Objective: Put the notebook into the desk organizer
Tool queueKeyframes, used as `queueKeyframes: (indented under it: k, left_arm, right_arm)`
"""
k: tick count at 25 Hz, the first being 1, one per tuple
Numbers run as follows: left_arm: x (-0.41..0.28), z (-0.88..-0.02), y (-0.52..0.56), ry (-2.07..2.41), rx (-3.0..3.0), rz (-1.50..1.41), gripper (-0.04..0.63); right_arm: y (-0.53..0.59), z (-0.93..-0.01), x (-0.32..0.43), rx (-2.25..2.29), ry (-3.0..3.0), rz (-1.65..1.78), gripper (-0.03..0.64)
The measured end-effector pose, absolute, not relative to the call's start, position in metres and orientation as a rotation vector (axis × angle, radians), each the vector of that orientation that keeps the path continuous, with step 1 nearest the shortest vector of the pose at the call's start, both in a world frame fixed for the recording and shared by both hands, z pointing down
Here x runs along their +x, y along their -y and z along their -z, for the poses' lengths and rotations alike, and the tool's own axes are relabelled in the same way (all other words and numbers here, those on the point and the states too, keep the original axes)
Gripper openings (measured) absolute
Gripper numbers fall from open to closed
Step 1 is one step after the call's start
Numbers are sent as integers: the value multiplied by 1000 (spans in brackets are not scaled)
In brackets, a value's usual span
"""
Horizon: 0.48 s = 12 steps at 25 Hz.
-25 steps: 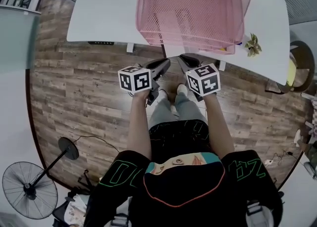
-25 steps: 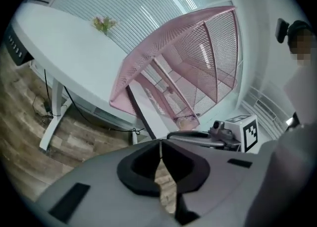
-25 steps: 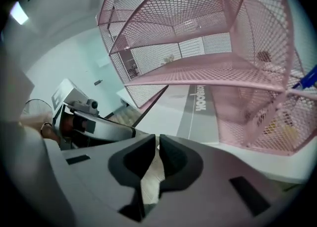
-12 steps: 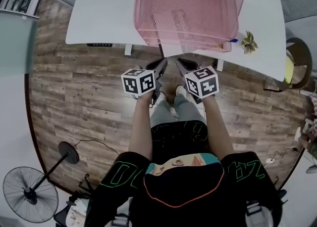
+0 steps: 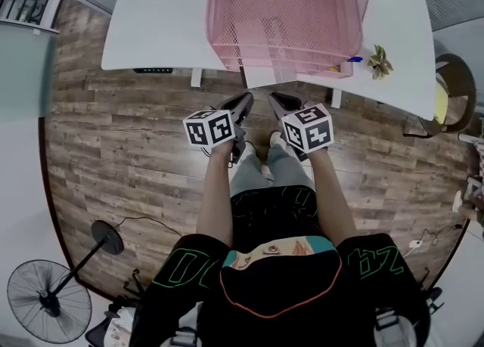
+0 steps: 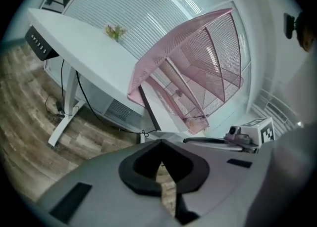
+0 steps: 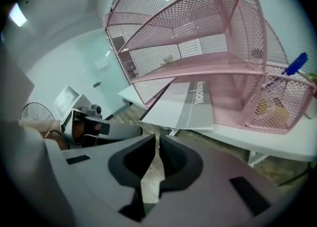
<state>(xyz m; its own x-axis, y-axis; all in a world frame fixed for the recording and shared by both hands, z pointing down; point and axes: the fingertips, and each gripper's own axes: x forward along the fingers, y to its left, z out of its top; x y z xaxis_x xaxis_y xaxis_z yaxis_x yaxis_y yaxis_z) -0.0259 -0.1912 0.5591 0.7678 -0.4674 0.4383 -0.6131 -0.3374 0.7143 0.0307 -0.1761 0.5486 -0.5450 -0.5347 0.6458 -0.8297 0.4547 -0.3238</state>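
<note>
notebook [image 7: 185, 105] lies flat in what looks like the lowest tier of the pink desk organizer [image 5: 283, 13]. its near end sticks out past the front of the organizer and over the tabletop [image 5: 151, 20] edge. its long axis runs from inside the organizer out toward the person, with the printed cover up. it reads as mostly in already, maybe not pushed fully home; how deep it sits i cannot tell.

from both tongs the notebook is ahead and higher. the overhanging end falls about between the two in the head view. right tongs [image 5: 276, 100] look almost straight at that end in the right gripper view, so i judge the right hand a bit better lined up. a push along the long axis would seat it.

left tongs [image 5: 240, 103] are closed tight, nothing in them. right tongs show a thin slit with only floor [image 5: 113, 134] through it, also empty.

both forearms reach forward from the body, side by side. the tongs hang over the floor just short of the tabletop edge, apart from the notebook, tips angled slightly toward each other.

a blue pen [image 7: 297, 65] sits in the organizer's side cup, and a small plant [image 5: 378, 58] stands on the tabletop just beside the organizer.
</note>
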Motion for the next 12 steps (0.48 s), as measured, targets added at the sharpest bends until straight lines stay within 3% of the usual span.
queueKeyframes:
  k: [4, 6, 9, 12]
  left_arm:
    - [-23, -554, 195, 787, 1988, -100, -3]
    - [-18, -552, 199, 767, 1969, -50, 53]
    - [-6, -545, 199, 684, 1950, 44, 83]
    - [4, -541, 197, 609, 1939, 97, 168]
  right_arm:
    - [177, -549, 30, 1147, 2251, -869, 31]
    - [177, -549, 30, 1149, 2248, -868, 31]
    - [178, -550, 31, 1157, 2243, -867, 31]
    - [179, -551, 33, 1165, 2237, -873, 31]
